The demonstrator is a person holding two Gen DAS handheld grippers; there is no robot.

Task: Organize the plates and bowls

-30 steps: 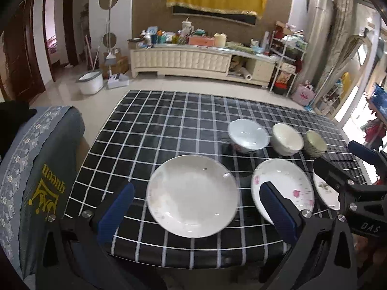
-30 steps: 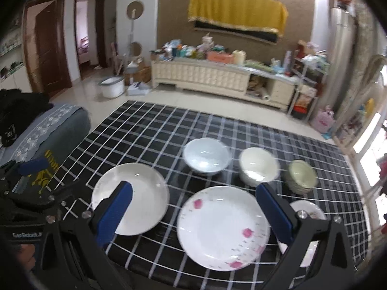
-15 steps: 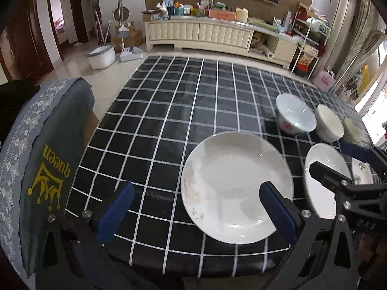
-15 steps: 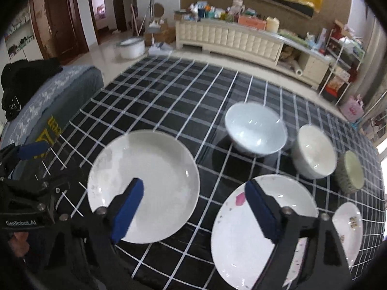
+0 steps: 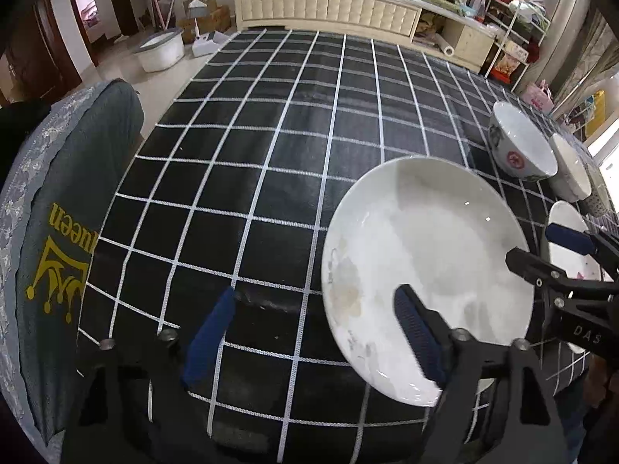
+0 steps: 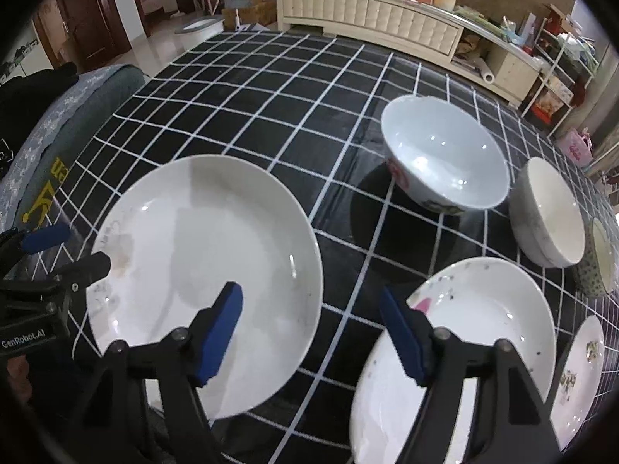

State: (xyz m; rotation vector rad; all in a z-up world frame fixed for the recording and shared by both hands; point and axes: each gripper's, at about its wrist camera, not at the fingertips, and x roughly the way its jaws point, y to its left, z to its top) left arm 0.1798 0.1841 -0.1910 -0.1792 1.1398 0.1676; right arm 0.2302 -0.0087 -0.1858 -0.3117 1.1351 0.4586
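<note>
A large plain white plate (image 5: 421, 255) (image 6: 209, 270) lies near the table's front edge. My left gripper (image 5: 313, 332) is open, its right finger over the plate's near left rim. My right gripper (image 6: 313, 328) is open and empty, low over the gap between that plate and a pink-flowered plate (image 6: 476, 324). A small plate (image 6: 580, 371) lies at the far right. Behind stand a pale blue bowl (image 6: 445, 158) (image 5: 522, 147), a white bowl (image 6: 549, 212) and a small speckled bowl (image 6: 599, 255).
The table has a black cloth with a white grid (image 5: 271, 123). A grey chair cover with yellow print (image 5: 58, 232) stands at the table's left side. A cream cabinet (image 5: 329, 7) is across the room.
Both grippers have come down and forward toward the table. The left one has shifted left, so the white plate sits further right in its view. Both jaws have narrowed but stay open.
</note>
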